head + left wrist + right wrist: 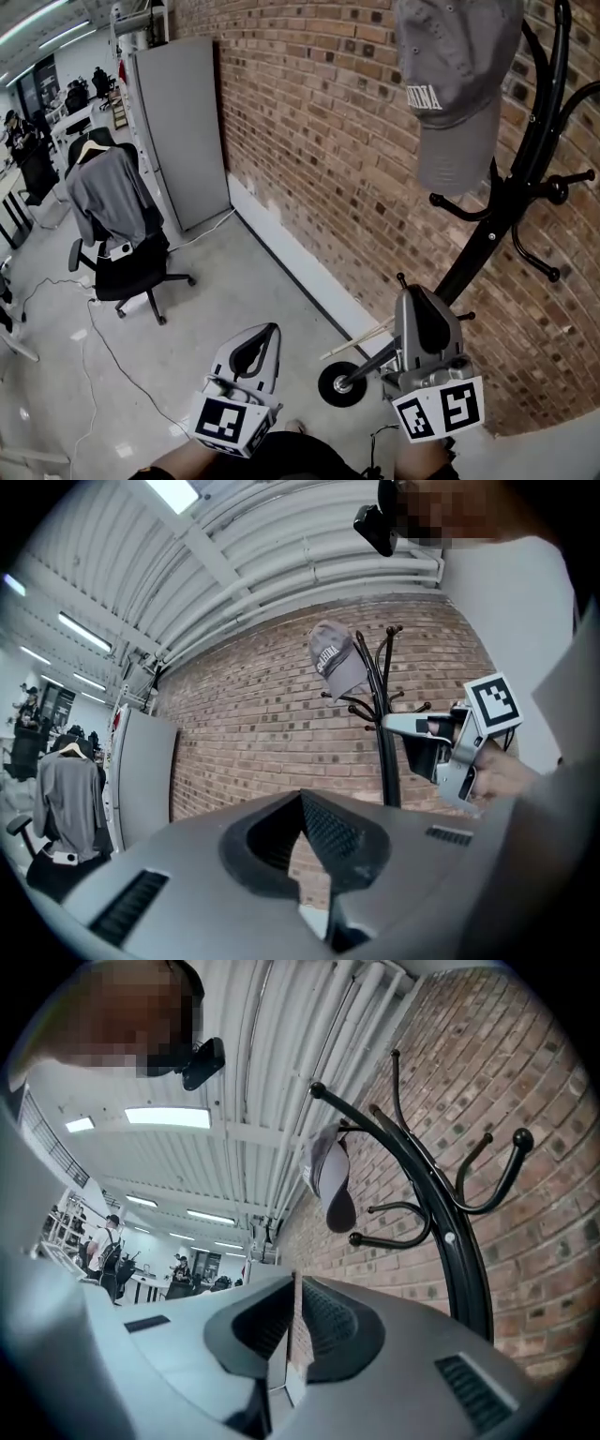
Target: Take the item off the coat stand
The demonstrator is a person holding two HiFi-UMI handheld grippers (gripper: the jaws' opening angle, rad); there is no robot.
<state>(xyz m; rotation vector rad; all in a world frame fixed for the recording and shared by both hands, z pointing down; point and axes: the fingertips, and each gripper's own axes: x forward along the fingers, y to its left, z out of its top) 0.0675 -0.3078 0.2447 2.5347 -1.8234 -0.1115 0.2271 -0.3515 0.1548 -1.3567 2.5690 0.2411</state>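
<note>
A red-brown brick wall (328, 141) fills the space ahead of both grippers and runs away to their left. Under them spreads a pale grey, polished concrete floor (216, 291), with a thin cable (112, 356) trailing across it well to the left of the left gripper (265, 333). Overhead is a white ribbed ceiling (141, 564) with strip lights. The room opens out far to the left into a work area with desks.

A tall grey cabinet (178, 131) stands against the wall, far ahead and left of the left gripper. Nearer on that side, well apart from it, is a black office chair (131, 267) with a grey garment (108, 197) draped over its back.

The black coat stand (511, 187) rises just beyond the right gripper (419, 298), its round base (339, 384) on the floor between the two grippers and its curved hooks spreading above and to the right. The grey cap (455, 84) hangs at the top of the stand, high above and ahead of the right gripper and touched by neither tool.

Both grippers point up towards the stand. The left one's jaws meet at the tips with nothing between them. The right one's jaws are pressed together and likewise empty.
</note>
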